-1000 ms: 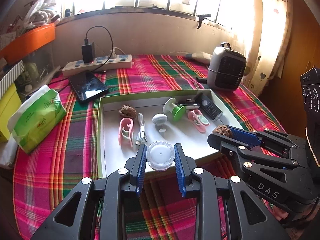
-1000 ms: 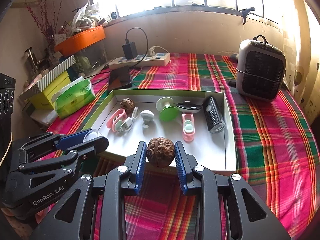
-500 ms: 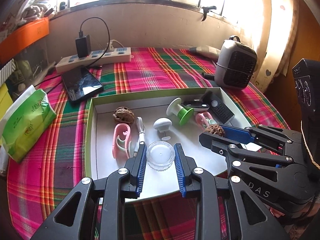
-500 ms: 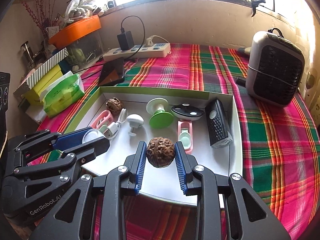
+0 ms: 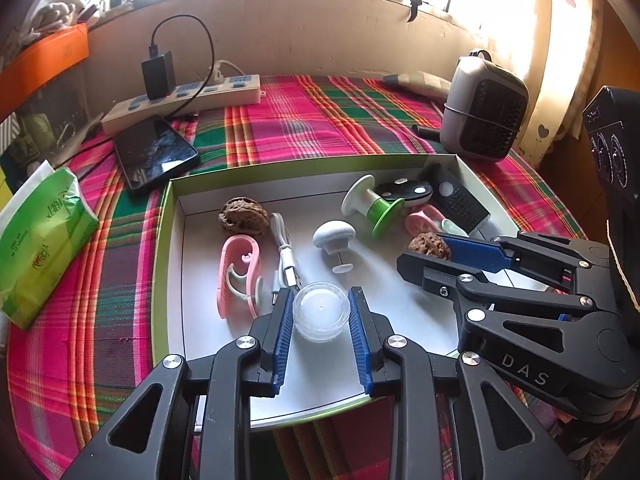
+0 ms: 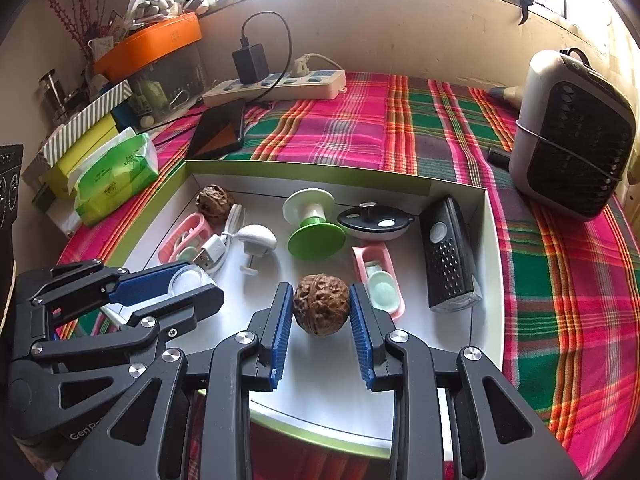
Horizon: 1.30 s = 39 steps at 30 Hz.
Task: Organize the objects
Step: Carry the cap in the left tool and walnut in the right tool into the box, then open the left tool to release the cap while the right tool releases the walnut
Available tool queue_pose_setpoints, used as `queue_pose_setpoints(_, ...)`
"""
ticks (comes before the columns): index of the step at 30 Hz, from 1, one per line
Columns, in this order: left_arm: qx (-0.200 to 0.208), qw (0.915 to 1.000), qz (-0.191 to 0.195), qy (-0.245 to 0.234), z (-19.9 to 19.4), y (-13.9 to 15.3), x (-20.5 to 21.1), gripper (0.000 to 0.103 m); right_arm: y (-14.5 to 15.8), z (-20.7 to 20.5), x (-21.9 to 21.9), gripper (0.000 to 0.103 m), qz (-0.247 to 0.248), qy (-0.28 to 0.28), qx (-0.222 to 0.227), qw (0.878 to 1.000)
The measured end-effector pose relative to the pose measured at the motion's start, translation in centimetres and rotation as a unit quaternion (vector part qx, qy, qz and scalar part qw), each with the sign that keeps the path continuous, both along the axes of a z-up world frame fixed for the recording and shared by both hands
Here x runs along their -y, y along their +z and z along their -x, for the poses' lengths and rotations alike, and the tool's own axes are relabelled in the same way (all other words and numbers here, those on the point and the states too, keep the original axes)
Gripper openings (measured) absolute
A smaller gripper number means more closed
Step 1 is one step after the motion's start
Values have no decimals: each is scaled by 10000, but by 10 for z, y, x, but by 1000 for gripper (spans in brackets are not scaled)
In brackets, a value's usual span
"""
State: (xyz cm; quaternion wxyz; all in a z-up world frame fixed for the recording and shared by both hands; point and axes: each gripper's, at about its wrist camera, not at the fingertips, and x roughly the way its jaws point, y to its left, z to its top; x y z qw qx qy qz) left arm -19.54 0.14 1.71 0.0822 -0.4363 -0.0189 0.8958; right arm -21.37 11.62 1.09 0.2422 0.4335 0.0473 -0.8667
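Observation:
My left gripper (image 5: 320,312) is shut on a clear round plastic lid (image 5: 321,311), held over the near part of a white box with green rim (image 5: 160,240). My right gripper (image 6: 321,310) is shut on a brown walnut (image 6: 321,309), held over the same box (image 6: 490,240). The right gripper also shows in the left wrist view (image 5: 430,246), and the left gripper in the right wrist view (image 6: 188,284). Inside the box lie a second walnut (image 5: 243,215), a pink clip (image 5: 239,276), a white cable (image 5: 285,260), a white knob (image 5: 334,236) and a green-and-white spool (image 5: 370,204).
A black remote-like device (image 6: 450,254), a black oval gadget (image 6: 375,222) and a pink holder (image 6: 378,278) lie at the box's right. On the plaid cloth stand a small heater (image 6: 572,136), a power strip (image 6: 276,84), a phone (image 5: 156,152) and a green tissue pack (image 5: 40,236).
Both grippers have moved forward from the box's near edge to over its inside, still holding the lid and the walnut.

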Motion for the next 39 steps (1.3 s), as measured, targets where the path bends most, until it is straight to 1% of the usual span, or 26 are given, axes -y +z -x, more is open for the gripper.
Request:
queue_pose_setpoints(18, 92, 10000, -3, 8, 2, -3, -1, 26, -3, 1, 1, 30, -3, 1, 35, 10000)
queue_pose_setpoints(32, 95, 9999, 3, 44, -1, 0, 0, 26, -2, 1, -2, 30, 142, -144, 40, 9998)
queue_pose_setpoints(34, 73, 10000, -2, 43, -2, 1, 1, 26, -1, 0, -3, 33, 170, -162, 34, 9997)
queue_pose_setpoints(35, 68, 10000, 1, 55, -3, 2, 1, 26, 0, 0, -3, 37, 177, -169, 33, 9997)
queue_pose_setpoints(36, 69, 10000, 4, 67, -3, 2, 2, 26, 0, 0, -3, 40, 188, -174, 33, 9997)
queue_pose_setpoints(39, 69, 9999, -32, 95, -5, 3, 3, 26, 1, -2, -3, 40, 188, -179, 17, 9997)
